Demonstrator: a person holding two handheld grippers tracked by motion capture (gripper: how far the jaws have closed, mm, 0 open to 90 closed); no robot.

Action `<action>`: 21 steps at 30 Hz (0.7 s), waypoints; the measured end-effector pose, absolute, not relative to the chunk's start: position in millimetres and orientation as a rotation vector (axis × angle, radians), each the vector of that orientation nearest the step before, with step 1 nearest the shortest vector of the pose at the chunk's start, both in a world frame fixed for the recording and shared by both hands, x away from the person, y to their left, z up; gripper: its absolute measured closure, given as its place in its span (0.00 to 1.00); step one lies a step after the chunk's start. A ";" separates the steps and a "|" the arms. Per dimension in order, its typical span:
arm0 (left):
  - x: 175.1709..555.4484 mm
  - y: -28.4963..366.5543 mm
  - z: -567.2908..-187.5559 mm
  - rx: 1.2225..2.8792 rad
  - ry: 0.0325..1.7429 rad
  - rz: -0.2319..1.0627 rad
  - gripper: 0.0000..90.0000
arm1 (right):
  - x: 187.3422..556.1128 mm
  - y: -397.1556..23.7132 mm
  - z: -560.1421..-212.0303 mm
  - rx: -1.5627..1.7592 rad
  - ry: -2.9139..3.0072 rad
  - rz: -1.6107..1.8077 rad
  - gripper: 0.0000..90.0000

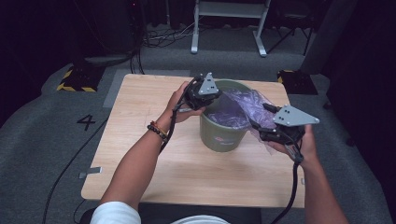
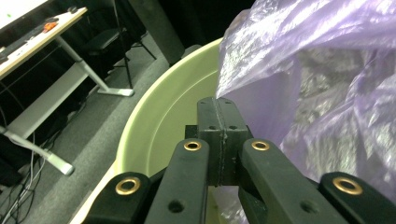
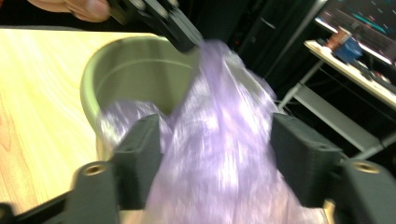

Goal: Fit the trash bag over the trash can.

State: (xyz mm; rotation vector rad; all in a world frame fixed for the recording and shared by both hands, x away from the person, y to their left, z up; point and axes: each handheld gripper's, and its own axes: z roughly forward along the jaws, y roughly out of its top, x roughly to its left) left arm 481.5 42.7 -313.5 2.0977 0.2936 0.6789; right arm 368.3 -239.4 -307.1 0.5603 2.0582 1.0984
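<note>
Pale wood laminate forms the top of the single table [image 1: 154, 154], which stands on grey carpet [image 1: 42, 140] in a dark room; a white-framed desk [image 1: 229, 18] stands beyond it, cables trail across the floor, and a black numeral 4 [image 1: 86, 122] is marked on the carpet to the left of the table. One green bucket [image 1: 223, 135] stands upright on the table, directly below and between the two grippers. One translucent purple plastic bag [image 1: 243, 109] is draped into the bucket mouth and over its right rim. Two grippers are in use, one per hand. The left gripper [image 1: 215, 95] sits at the left rim of the bucket; in the left gripper view its jaws meet flat against each other, with the bag [image 2: 317, 93] starting right at their tip and to their right, and the pale inner wall of the bucket [image 2: 163, 126] ahead and to their left. In the right gripper view the same gripper [image 3: 187, 44] pinches a peak of the bag film above the bucket [image 3: 135, 74]. The right gripper [image 1: 261, 130] is held at the right side of the bucket, low against the overhanging bag. Its jaws stand wide apart, with the bag [image 3: 219, 140] bunched in the gap between them; the pads do not press on the film. Each gripper carries one grey three-cornered plate and one trailing cable.
</note>
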 end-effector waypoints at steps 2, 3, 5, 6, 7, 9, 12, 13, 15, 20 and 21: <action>482.6 46.9 -314.9 2.093 0.310 0.677 1.00 | 366.2 -242.5 -309.0 0.565 2.053 1.099 0.34; 483.7 50.6 -315.7 2.095 0.320 0.676 1.00 | 362.8 -247.7 -312.2 0.579 2.045 1.111 0.31; 485.3 57.6 -317.5 2.093 0.335 0.671 1.00 | 358.5 -255.4 -316.9 0.601 2.037 1.127 0.31; 486.0 60.4 -318.3 2.088 0.337 0.663 1.00 | 356.9 -260.4 -320.7 0.614 2.038 1.162 0.39; 486.3 62.5 -318.9 2.086 0.335 0.651 1.00 | 356.9 -260.4 -320.7 0.614 2.038 1.162 0.39; 485.5 64.8 -318.3 2.067 0.330 0.635 0.98 | 359.1 -259.2 -324.3 0.587 2.062 1.138 0.62; 481.5 62.3 -314.7 2.029 0.332 0.630 0.55 | 368.6 -251.1 -326.5 0.557 2.077 1.102 0.93; 479.6 60.8 -312.9 2.016 0.325 0.628 0.55 | 368.6 -251.1 -326.5 0.557 2.077 1.102 0.93; 474.5 55.6 -309.1 1.990 0.299 0.614 0.41 | 372.6 -247.2 -324.8 0.539 2.076 1.090 0.99; 458.3 29.5 -302.9 2.016 0.182 0.629 0.27 | 378.2 -231.4 -314.2 0.443 2.108 1.073 1.00; 455.6 23.7 -302.8 2.029 0.161 0.642 0.26 | 378.8 -226.9 -311.4 0.418 2.118 1.067 1.00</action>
